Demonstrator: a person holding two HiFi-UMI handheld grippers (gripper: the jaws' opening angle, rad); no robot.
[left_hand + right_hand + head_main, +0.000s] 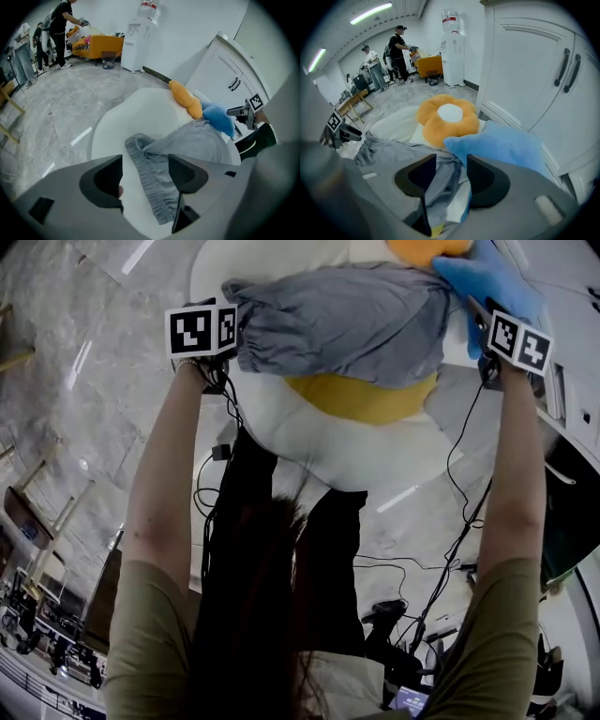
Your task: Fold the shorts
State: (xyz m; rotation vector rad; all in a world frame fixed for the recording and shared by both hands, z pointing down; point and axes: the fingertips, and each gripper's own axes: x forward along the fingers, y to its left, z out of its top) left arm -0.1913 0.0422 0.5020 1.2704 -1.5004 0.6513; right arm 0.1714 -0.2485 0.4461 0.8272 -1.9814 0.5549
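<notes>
Shorts of grey cloth lie spread across a white rounded surface, bunched and wrinkled, and they cover the upper part of a yellow patch on it. The elastic waistband is at the person's left end and runs between the jaws of the left gripper. These jaws stand apart and do not press on the waistband. At the other end, the right gripper is over the edge of the shorts; its jaws are also parted, with loose grey cloth showing in the gap and not pinched. In the head view both grippers point steeply down, one at each end of the garment, on outstretched bare arms. Just beside the right gripper a blue cushion touches the shorts, and behind it lies an orange flower cushion with a white centre. White cabinet doors with dark handles stand to the right. Further away there is a water dispenser on the grey marbled floor, and some people stand near an orange sofa.
</notes>
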